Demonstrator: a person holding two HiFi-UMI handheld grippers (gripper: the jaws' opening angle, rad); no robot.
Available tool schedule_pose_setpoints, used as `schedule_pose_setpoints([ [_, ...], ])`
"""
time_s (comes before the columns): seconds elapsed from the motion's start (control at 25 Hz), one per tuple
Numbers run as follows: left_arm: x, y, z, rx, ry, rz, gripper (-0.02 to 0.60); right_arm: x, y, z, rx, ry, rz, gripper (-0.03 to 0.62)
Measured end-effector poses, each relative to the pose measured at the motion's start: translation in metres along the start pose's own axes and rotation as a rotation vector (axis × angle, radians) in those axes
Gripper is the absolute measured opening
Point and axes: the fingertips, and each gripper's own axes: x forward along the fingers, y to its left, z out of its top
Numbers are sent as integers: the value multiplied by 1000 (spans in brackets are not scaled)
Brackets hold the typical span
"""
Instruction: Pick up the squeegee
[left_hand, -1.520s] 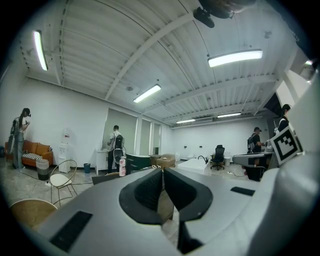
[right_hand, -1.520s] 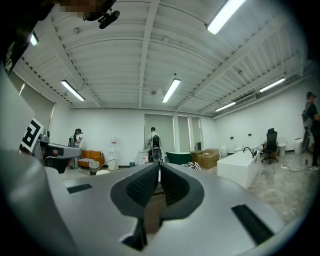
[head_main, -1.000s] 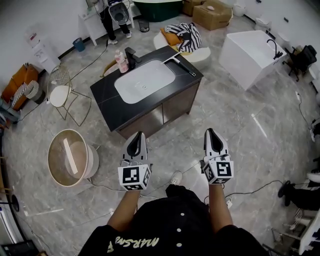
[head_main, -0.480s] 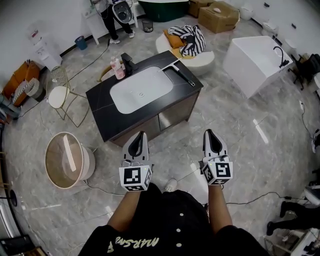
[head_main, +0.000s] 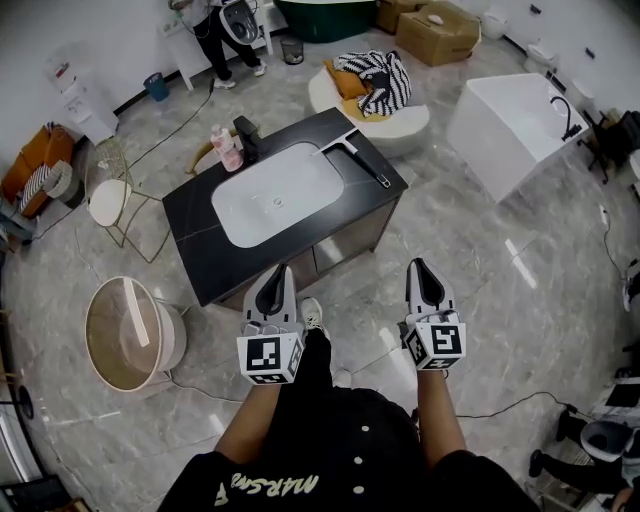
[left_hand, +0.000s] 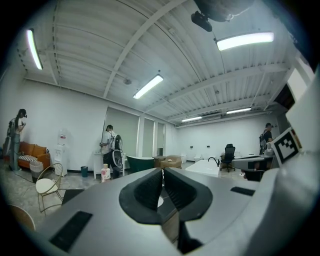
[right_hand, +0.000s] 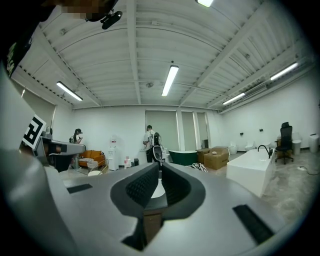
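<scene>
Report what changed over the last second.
The person stepped forward: the black-topped vanity cabinet with white basin now sits lower in the head view, nearer both grippers. Nothing was gripped or released. The left gripper and right gripper stay shut and empty, and the black-handled squeegee still lies on the countertop right of the basin.

A black desk (head_main: 190, 228) stood on a grey marble floor (head_main: 480, 300). Its top held a white basin (head_main: 275, 195), a squeegee (head_main: 362, 160) at the far right, and a pink bottle (head_main: 227, 150) beside a black tap (head_main: 247, 135).
</scene>
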Motion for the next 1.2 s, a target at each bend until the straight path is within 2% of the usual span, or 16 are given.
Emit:
schedule_pose_setpoints([
  [0.36,115,47,7,-16,-17,-11,18,120,-25,9,-26,9,-5,-2],
  [0.6,184,88,22,-28,-20,-18,18,210,-32,35,-54,-11,1,-2],
  [0.8,231,109,22,-30,-14,-36,20,273,-32,35,-55,-3,6,-2],
  [0.96,256,118,18,-30,0,-55,20,303,-33,28,-48,20,10,-2],
  [1.2,280,128,11,-36,29,-39,18,324,-43,15,-42,59,17,-2],
])
